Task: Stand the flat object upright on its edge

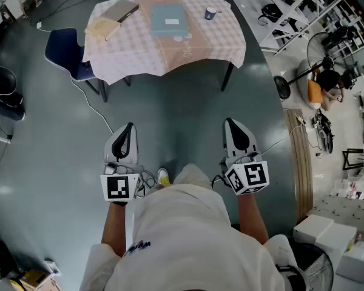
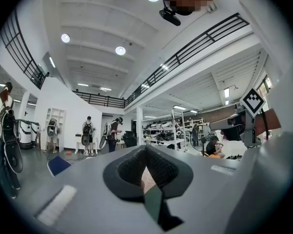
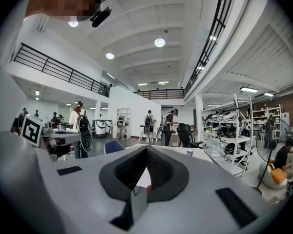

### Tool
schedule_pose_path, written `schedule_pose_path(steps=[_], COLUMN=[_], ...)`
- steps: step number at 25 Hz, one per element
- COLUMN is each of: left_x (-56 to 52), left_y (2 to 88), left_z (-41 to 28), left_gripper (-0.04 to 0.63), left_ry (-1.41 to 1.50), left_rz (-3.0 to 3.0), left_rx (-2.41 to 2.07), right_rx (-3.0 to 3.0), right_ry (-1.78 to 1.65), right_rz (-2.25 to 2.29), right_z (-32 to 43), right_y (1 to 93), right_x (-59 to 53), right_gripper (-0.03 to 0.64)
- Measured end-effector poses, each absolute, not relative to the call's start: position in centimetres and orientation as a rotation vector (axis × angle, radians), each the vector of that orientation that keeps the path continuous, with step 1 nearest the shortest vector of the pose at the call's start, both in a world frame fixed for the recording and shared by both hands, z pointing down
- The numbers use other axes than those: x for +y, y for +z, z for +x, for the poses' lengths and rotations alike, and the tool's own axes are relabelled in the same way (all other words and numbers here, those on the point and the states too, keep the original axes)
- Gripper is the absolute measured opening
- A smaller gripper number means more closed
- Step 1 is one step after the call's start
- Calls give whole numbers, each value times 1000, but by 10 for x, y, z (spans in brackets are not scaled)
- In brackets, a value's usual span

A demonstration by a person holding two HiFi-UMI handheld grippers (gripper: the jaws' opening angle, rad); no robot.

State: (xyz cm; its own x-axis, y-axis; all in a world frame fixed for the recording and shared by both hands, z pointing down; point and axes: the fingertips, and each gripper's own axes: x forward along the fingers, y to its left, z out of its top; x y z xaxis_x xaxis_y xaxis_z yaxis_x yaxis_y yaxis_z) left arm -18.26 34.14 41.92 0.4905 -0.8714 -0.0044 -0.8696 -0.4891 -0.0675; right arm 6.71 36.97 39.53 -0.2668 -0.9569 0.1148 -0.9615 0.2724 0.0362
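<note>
- you stand on the grey floor, well short of the desk and facing its near edge. the task looks not yet begun.
- left tool: jaws pressed together, nothing between them. right tool: the same, closed and empty. both tips aim toward the desk, probably a carry posture for the walk up (closed jaws snag nothing).
- the task's thing, as i judge it: the blue-grey flat object. it lies flat near the middle of the desk, a little toward the far edge and squared to the edges. bare cloth lies all round it, so both long sides look free for a pinch from either side.
- a grey slab sits at the far-left corner, touching or overlapping a tan stack by the left edge (can't tell which). either one is flat too, so confirm your target.
- a cup sits near the far-right corner, well apart from the blue-grey flat object.
- the checked cloth drapes over every edge. that is soft footing, and a thin edge may tip on it.
- a blue chair is tucked at the near-left corner.
- writing: there is a pale label on the blue-grey flat object, too small to read. the marker cubes show black-and-white squares only, no letters. the dark print on your top is unreadable.
</note>
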Motion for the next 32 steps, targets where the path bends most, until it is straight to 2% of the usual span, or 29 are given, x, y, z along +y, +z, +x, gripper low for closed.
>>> schedule_pose_path(steps=[4, 21, 32], left_x=[351, 377, 398], left_y=[415, 412, 397], left_z=[-179, -152, -139], left_gripper=[2, 2, 15], left_ry=[53, -77, -69], left_rz=[-2679, -2650, -2609], left_rx=[1590, 1542, 1578], right_rx=[-2409, -2439, -2470], right_ry=[64, 71, 71], right_rz=[1828, 1906, 1888], right_z=[72, 115, 127], right_y=[396, 389, 383], right_x=[383, 407, 425], right_gripper=[3, 3, 91])
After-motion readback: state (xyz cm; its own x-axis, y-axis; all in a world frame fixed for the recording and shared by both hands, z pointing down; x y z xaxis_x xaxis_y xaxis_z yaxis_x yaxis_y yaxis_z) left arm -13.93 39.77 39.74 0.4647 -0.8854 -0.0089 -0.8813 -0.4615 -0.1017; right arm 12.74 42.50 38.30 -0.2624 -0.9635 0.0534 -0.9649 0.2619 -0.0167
